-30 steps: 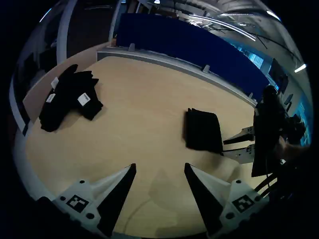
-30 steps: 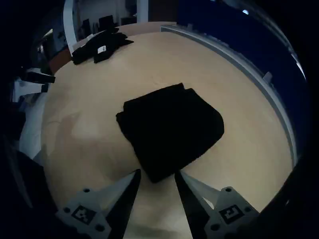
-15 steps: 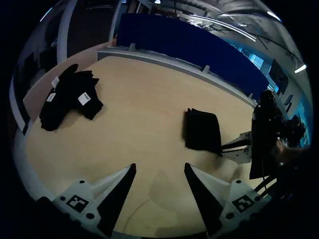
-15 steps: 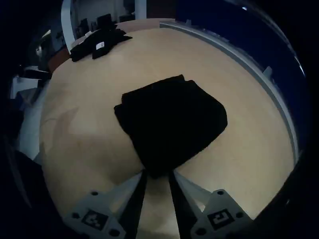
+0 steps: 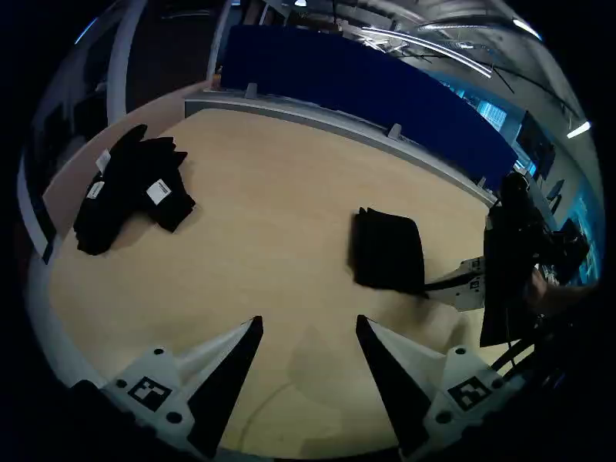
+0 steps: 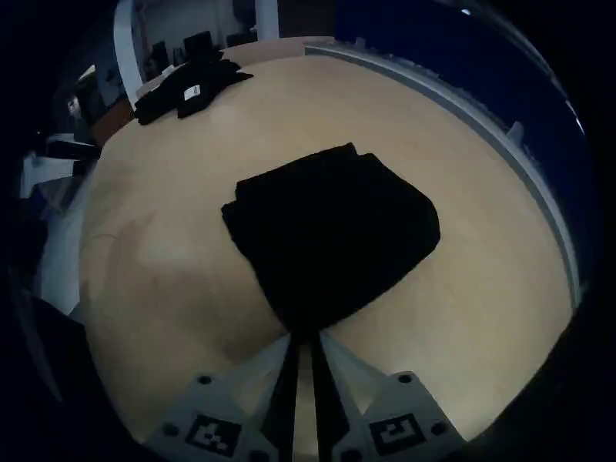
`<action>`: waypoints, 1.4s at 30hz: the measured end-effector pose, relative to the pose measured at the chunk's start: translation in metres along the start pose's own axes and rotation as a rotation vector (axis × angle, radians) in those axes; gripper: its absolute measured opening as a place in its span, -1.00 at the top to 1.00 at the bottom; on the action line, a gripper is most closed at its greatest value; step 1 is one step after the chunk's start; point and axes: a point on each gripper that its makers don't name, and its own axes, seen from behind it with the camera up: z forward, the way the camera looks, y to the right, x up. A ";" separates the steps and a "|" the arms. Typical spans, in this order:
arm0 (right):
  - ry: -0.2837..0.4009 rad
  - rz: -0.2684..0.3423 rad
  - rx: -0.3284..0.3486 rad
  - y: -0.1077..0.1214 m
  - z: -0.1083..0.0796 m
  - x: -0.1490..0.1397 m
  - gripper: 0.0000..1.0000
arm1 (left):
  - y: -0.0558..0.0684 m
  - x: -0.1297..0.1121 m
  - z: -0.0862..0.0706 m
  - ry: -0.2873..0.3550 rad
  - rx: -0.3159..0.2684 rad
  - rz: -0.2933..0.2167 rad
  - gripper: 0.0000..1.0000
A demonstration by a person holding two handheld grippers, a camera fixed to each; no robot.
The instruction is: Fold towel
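A folded black towel [image 6: 331, 239] lies flat on the pale wooden table [image 6: 462, 292]. My right gripper [image 6: 305, 339] is shut on its nearest corner, the two fingers almost touching with the cloth edge pinched between them. In the left gripper view the same towel [image 5: 387, 250] lies right of centre, and the right gripper [image 5: 454, 283] reaches its edge from the right, held by a hand [image 5: 550, 289]. My left gripper [image 5: 308, 325] hovers open over bare tabletop, well short of the towel, with nothing between its fingers.
A loose pile of black towels with white tags [image 5: 131, 189] lies at the table's far left, also seen as a pile [image 6: 189, 86] in the right gripper view. A blue partition [image 5: 369, 85] runs along the table's back edge. Dark office equipment [image 5: 512, 254] stands at the right.
My right gripper has closed from open onto the near corner of the folded towel after sliding up to it. The left gripper has stayed open and nearly still.
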 end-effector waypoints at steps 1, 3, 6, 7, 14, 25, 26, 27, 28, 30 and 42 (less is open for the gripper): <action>0.002 0.000 0.000 0.000 0.000 0.001 0.84 | 0.000 0.001 0.000 0.000 0.000 0.001 -0.79; 0.007 0.000 -0.002 0.001 -0.001 0.002 0.87 | 0.000 0.002 0.000 0.000 -0.001 0.004 -0.79; 0.020 -0.003 -0.003 0.001 -0.003 0.006 0.88 | -0.001 0.004 0.001 0.001 -0.003 0.008 -0.79; 0.025 -0.004 -0.001 0.001 -0.004 0.008 0.88 | -0.001 0.005 0.002 0.001 -0.004 0.009 -0.79; 0.070 -0.002 -0.017 0.006 -0.019 0.026 0.88 | 0.004 0.013 0.005 0.007 -0.018 0.014 -0.79; 0.165 -0.018 -0.068 0.027 -0.059 0.071 0.88 | 0.022 0.026 0.009 0.022 -0.052 0.052 -0.79; 0.175 -0.019 -0.070 0.028 -0.062 0.075 0.88 | 0.023 0.027 0.009 0.024 -0.054 0.055 -0.79; 0.184 -0.020 -0.072 0.029 -0.066 0.078 0.88 | 0.024 0.028 0.009 0.026 -0.056 0.058 -0.79; 0.194 -0.022 -0.074 0.029 -0.069 0.082 0.88 | 0.025 0.030 0.009 0.027 -0.058 0.062 -0.79; 0.211 -0.026 -0.077 0.030 -0.076 0.089 0.88 | 0.026 0.032 0.009 0.030 -0.060 0.067 -0.79; 0.317 -0.042 -0.103 0.038 -0.121 0.135 0.88 | 0.032 0.047 0.011 0.052 -0.068 0.089 -0.79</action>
